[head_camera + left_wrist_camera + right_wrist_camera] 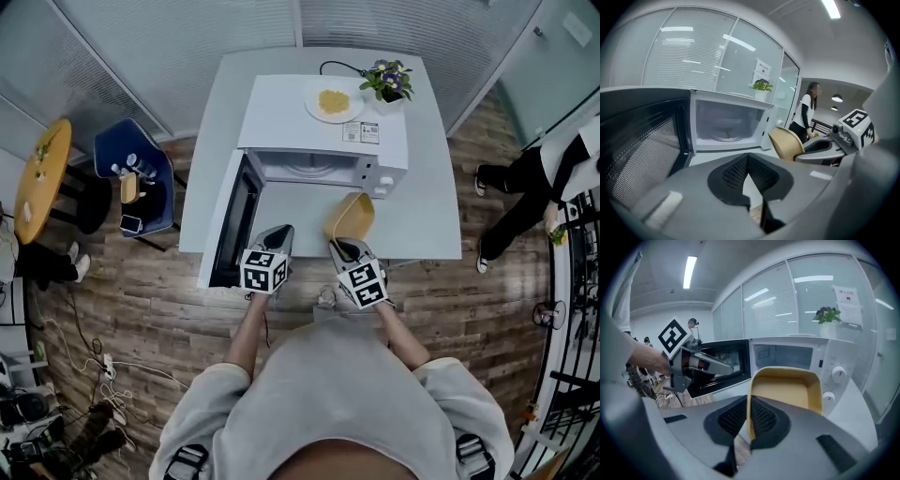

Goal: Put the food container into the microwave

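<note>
The white microwave [319,127] stands on the white table [431,206] with its door [230,220] swung open to the left and its cavity [726,124] showing a glass turntable. My right gripper [342,246] is shut on the near rim of a yellow food container [350,216], held tilted in front of the microwave's control panel. In the right gripper view the container [787,390] has its rim pinched between the pads of the right gripper [749,416]. My left gripper [277,234] hangs shut and empty just right of the door, before the cavity.
A plate of food [334,101] and a potted plant [388,82] sit on top of the microwave. Two knobs [838,373] are on its right panel. A blue chair [141,183] stands left of the table, and a person [534,183] is at the right.
</note>
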`<control>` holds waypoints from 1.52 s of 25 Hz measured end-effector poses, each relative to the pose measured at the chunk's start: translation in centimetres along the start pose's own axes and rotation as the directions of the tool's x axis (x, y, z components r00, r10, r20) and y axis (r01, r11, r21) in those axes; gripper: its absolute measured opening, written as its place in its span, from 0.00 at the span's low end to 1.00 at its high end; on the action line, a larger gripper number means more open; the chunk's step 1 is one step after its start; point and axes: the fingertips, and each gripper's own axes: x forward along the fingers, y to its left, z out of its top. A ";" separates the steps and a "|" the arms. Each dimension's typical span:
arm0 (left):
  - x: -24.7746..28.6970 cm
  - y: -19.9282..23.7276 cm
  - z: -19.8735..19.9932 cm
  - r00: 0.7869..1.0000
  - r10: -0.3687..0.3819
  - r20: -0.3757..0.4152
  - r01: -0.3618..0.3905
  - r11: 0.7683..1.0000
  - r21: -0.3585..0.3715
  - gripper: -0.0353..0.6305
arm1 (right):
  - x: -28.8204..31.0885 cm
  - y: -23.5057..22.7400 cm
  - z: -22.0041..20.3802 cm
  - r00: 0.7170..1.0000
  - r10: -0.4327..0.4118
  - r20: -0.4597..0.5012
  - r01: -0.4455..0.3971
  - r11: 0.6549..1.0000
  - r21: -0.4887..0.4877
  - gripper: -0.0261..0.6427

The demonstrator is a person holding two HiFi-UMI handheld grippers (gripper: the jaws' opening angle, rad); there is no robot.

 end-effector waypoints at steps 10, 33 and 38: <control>1.5 1.9 0.9 0.999 0.051 -0.002 -0.051 0.998 -0.021 0.07 | 3.0 -0.3 1.2 0.996 0.091 -0.003 -0.091 0.994 -0.055 0.07; 4.6 5.1 1.6 0.999 -0.048 -0.023 0.046 0.997 -0.065 0.07 | 8.3 -1.6 4.7 0.998 0.051 -0.044 -0.054 0.996 -0.074 0.07; 5.0 5.5 1.1 0.997 -0.068 -0.032 0.065 0.995 -0.074 0.07 | 8.8 -1.9 5.0 0.998 0.039 -0.053 -0.044 0.996 -0.082 0.07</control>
